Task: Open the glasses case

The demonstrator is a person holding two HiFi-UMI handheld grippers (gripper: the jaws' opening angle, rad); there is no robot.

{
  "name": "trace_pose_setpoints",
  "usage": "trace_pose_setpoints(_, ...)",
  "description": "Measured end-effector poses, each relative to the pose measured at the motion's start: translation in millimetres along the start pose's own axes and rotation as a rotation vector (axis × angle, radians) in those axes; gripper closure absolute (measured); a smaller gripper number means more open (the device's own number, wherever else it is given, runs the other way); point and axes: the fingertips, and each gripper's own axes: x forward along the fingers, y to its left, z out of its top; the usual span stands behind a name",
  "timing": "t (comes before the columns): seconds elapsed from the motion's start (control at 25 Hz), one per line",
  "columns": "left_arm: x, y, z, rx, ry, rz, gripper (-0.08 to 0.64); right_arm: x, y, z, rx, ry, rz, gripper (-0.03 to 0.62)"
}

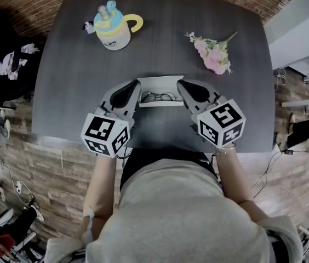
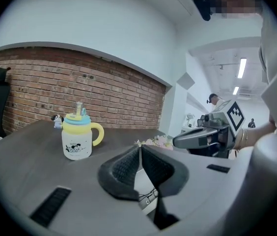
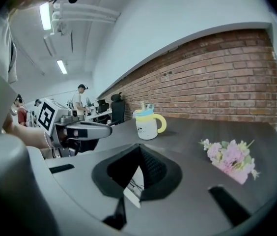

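1. Near six o'clock on the table (image 1: pixel 78 92), close to the front edge: the white glasses case (image 1: pixel 160 83), flanked by the left gripper (image 2: pixel 139 150) at its nine o'clock end and the right gripper (image 3: pixel 139 149) at its three o'clock end.
2. Left gripper: jaws pressed tip to tip, gripping nothing, with only a strip of the case on show beneath the pads. Right gripper: the same, jaws together and empty.
3. Judging from the head view, lid probably already swung up toward twelve o'clock, with dark glasses (image 1: pixel 159 97) lying in the tray. Cannot tell how far back the lid sits.
4. If the lid needs more travel:
   - Part one pair of jaws first, since closed tips can only push.
   - Pin the tray down at nine o'clock with the left.
   - Hook the lid's free edge with the right and lift in an arc about the hinge, slowly.
   - Avoid dragging the light case off the front edge.
   - Avoid nudging the glasses.
5. Well apart and no hindrance: cup (image 1: pixel 113 29) at eleven o'clock, pink flowers (image 1: pixel 215 53) at one o'clock.
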Motion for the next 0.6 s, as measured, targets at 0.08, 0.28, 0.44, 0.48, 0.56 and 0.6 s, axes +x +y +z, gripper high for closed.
trace_pose_setpoints(0.08, -5, -6, 3, -0.006, -0.011, -0.005, 0.526, -5, 8, 2, 0.047, -0.02, 0.042, 0.586)
trace_pose_setpoints(0.28, -12, -26, 5, -0.019, 0.003, -0.035, 0.526, -19, 20, 6, 0.08, -0.068, 0.061, 0.586)
trace_pose_setpoints(0.44, -12, -37, -3, -0.007, 0.036, -0.043, 0.526, -30, 25, 8, 0.136, -0.115, 0.061, 0.586)
trace_pose_setpoints(0.48, -12, -40, -8, 0.007, 0.05, -0.045, 0.526, -31, 27, 7, 0.135, -0.119, 0.057, 0.586)
trace_pose_setpoints(0.56, -11, -45, -16, 0.018, 0.076, -0.051, 0.527, -32, 30, 2, 0.116, -0.112, 0.044, 0.586)
trace_pose_setpoints(0.6, -11, -47, -21, 0.012, 0.089, -0.055, 0.526, -33, 31, 0, 0.109, -0.106, 0.038, 0.586)
